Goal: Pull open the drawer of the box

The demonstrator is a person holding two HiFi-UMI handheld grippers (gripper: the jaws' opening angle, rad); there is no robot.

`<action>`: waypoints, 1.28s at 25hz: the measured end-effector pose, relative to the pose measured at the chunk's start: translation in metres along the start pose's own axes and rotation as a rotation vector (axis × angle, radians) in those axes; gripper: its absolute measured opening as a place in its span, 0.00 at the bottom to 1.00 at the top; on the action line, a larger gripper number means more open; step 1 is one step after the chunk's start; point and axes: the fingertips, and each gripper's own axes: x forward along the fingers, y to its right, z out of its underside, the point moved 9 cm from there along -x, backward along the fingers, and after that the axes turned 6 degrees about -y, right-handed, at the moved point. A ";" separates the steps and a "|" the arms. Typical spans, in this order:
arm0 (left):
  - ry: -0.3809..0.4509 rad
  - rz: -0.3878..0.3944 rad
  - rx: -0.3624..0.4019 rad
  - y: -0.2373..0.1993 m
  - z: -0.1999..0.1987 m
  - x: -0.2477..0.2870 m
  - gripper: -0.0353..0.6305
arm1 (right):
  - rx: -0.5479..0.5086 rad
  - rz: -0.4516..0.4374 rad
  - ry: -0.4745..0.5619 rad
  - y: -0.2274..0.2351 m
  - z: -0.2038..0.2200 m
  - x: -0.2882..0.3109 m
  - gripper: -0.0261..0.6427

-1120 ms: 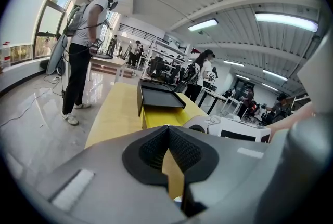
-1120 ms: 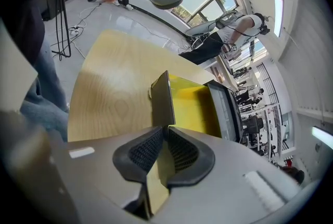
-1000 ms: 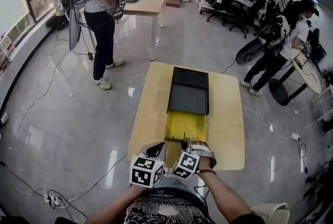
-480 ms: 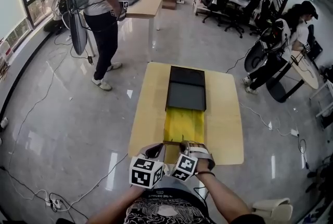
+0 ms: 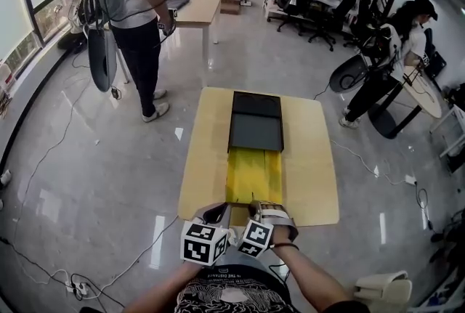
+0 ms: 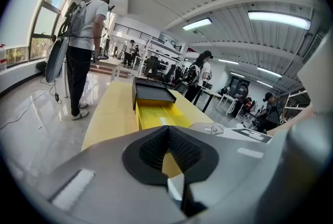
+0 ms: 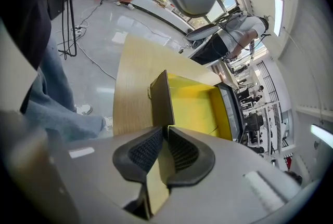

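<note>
Clamping the yellow drawer point(image 7: 192, 103) front, right tongs point(image 7: 166, 134); left tongs point(image 6: 167, 134) closed.

The counter point(image 5: 312, 173) is seen from steeply above its near edge in the head view. Both gripper views are set low and close at that edge, facing along the counter; the drawer point(image 5: 254, 175) is shared by all.

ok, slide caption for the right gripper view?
Right gripper clamps the front panel of the yellow drawer, extended from the black box.
</note>
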 end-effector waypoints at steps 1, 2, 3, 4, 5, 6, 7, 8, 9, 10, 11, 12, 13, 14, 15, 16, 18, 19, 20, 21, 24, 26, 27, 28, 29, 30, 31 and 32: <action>-0.001 0.001 0.001 0.002 -0.002 0.000 0.07 | -0.001 -0.002 -0.002 0.000 0.002 -0.001 0.10; -0.001 0.001 0.001 0.001 0.000 0.000 0.07 | 0.000 -0.002 -0.004 -0.004 0.002 -0.001 0.10; -0.002 0.001 0.001 0.000 0.003 -0.002 0.07 | 0.003 -0.002 -0.004 -0.008 0.001 -0.002 0.10; -0.002 0.000 0.000 0.000 0.005 -0.005 0.07 | 0.008 -0.003 -0.003 -0.011 0.000 -0.004 0.10; -0.002 -0.001 -0.001 0.000 0.004 -0.009 0.07 | 0.011 -0.005 -0.001 -0.011 -0.002 -0.008 0.10; -0.002 -0.001 -0.002 0.003 0.002 -0.014 0.07 | 0.014 -0.006 0.001 -0.012 -0.002 -0.015 0.11; -0.002 0.000 -0.002 0.008 0.002 -0.020 0.07 | 0.018 -0.005 0.003 -0.014 -0.002 -0.023 0.11; -0.003 0.002 0.000 0.017 0.005 -0.027 0.07 | 0.025 -0.004 0.006 -0.019 0.003 -0.032 0.11; -0.004 0.002 0.002 0.030 0.010 -0.032 0.07 | 0.035 -0.002 0.010 -0.025 0.012 -0.040 0.11; -0.004 0.002 0.005 0.049 0.016 -0.035 0.07 | 0.049 -0.001 0.016 -0.033 0.027 -0.049 0.11; -0.004 0.001 0.006 0.071 0.022 -0.036 0.07 | 0.066 0.001 0.023 -0.039 0.047 -0.059 0.12; -0.003 -0.001 0.007 0.094 0.028 -0.034 0.07 | 0.086 0.001 0.031 -0.044 0.068 -0.069 0.13; -0.001 -0.002 0.007 0.111 0.033 -0.030 0.07 | 0.111 0.002 0.039 -0.046 0.086 -0.075 0.14; 0.002 -0.004 0.006 0.119 0.038 -0.024 0.07 | 0.144 0.003 0.050 -0.048 0.098 -0.075 0.14; 0.005 -0.006 0.005 0.122 0.043 -0.017 0.07 | 0.187 0.002 0.064 -0.048 0.106 -0.072 0.13; 0.009 -0.008 0.003 0.123 0.047 -0.010 0.07 | 0.236 0.000 0.081 -0.047 0.112 -0.070 0.11; 0.016 -0.009 0.001 0.133 0.048 -0.004 0.07 | 0.341 -0.008 0.116 -0.040 0.126 -0.078 0.10; 0.019 -0.008 0.002 0.139 0.045 -0.005 0.07 | 0.390 -0.011 0.133 -0.035 0.131 -0.088 0.10; 0.022 -0.005 0.004 0.142 0.042 -0.009 0.07 | 0.435 -0.011 0.150 -0.030 0.132 -0.098 0.10; 0.025 0.000 0.008 0.139 0.040 -0.015 0.07 | 0.480 -0.011 0.167 -0.027 0.126 -0.108 0.09; 0.034 0.007 0.028 0.102 0.045 -0.036 0.07 | 0.620 -0.018 0.228 -0.030 0.084 -0.122 0.07; 0.042 0.003 0.037 0.095 0.048 -0.044 0.07 | 0.703 -0.022 0.270 -0.032 0.075 -0.134 0.06; 0.043 0.000 0.043 0.099 0.048 -0.046 0.07 | 0.740 -0.025 0.288 -0.031 0.078 -0.142 0.06; 0.042 -0.003 0.051 0.107 0.046 -0.046 0.07 | 0.775 -0.027 0.306 -0.030 0.085 -0.151 0.05; 0.041 -0.006 0.061 0.119 0.044 -0.045 0.07 | 0.807 -0.030 0.322 -0.028 0.095 -0.160 0.05; 0.040 -0.010 0.072 0.135 0.041 -0.042 0.07 | 0.835 -0.033 0.339 -0.024 0.109 -0.171 0.05; 0.041 -0.014 0.082 0.153 0.037 -0.038 0.07 | 0.860 -0.037 0.358 -0.019 0.126 -0.181 0.05; 0.042 -0.015 0.090 0.171 0.034 -0.033 0.07 | 0.882 -0.041 0.377 -0.013 0.142 -0.190 0.05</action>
